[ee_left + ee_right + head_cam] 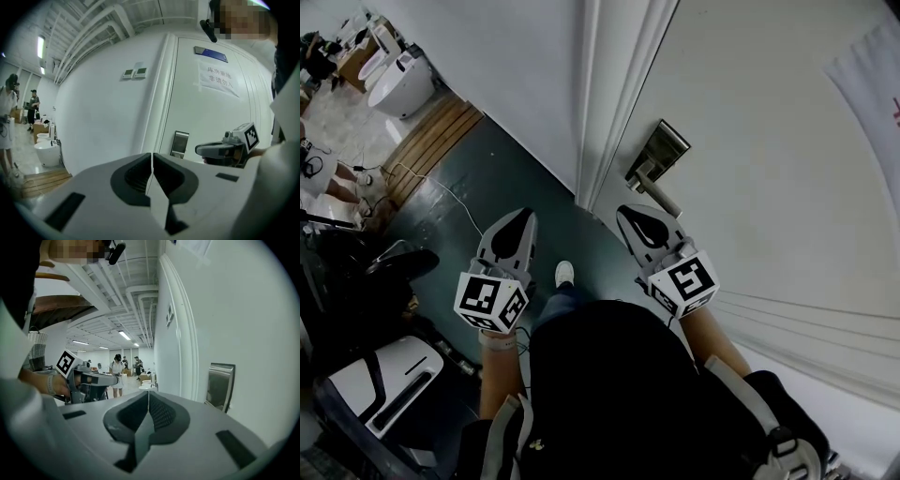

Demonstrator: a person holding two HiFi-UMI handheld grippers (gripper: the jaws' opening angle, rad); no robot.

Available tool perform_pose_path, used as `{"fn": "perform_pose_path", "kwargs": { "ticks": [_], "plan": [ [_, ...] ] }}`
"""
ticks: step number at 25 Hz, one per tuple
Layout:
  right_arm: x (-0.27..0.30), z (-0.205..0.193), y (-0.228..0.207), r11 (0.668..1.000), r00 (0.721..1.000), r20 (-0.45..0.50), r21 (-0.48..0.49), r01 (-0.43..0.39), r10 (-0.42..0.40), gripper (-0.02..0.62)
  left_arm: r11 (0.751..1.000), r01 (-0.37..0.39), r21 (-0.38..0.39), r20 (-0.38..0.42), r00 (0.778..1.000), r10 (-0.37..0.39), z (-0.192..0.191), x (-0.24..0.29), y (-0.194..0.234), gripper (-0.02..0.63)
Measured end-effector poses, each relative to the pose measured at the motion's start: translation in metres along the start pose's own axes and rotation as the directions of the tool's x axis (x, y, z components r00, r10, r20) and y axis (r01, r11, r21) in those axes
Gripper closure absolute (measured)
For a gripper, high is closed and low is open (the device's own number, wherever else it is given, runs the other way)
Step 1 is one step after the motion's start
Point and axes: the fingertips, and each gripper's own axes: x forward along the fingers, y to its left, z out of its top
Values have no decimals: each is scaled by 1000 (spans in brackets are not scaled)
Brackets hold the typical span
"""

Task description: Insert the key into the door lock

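The white door (769,141) carries a metal lock plate with a lever handle (656,157), also seen as the lock plate (179,144) and the lock plate (220,386). My left gripper (523,216) is held over the dark floor, left of the door frame, jaws shut with nothing between them (151,157). A short way below the handle, my right gripper (631,213) is also shut and empty (148,397). No key shows in any view. Each gripper view shows the other gripper: the right gripper (225,149) and the left gripper (91,379).
A white door frame (605,103) stands between wall and door. A paper sign (218,79) hangs on the door. White toilets (394,80) and a wooden platform (431,141) lie far left, with a cable (450,192) on the floor. People (117,371) stand in the background.
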Motion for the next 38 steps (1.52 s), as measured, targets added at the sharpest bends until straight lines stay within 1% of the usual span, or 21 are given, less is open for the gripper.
{"fn": "perform_pose_path", "kwargs": {
  "ticks": [4,6,15,21,32,38],
  "plan": [
    [2,10,9,999,1000,2,-35,-27,27,578,995,-59,83,-35,997,62,0,-10,2,598],
    [4,14,13,998,999,4,-52,-40,40,578,992,-72,100,-43,996,77,0,-14,2,598],
    [7,27,22,993,997,24,-94,-71,73,578,995,-72,72,-18,997,73,1,-25,-1,598],
    [7,24,25,987,996,5,-137,-87,89,578,996,-71,49,3,997,71,2,-25,-1,598],
    [6,15,24,992,998,-7,-102,-68,68,578,999,-49,-4,45,998,49,4,-28,0,598],
    [1,9,23,994,998,-11,-92,-59,58,578,999,-33,-2,32,999,33,-2,-22,-7,598]
  ]
}}
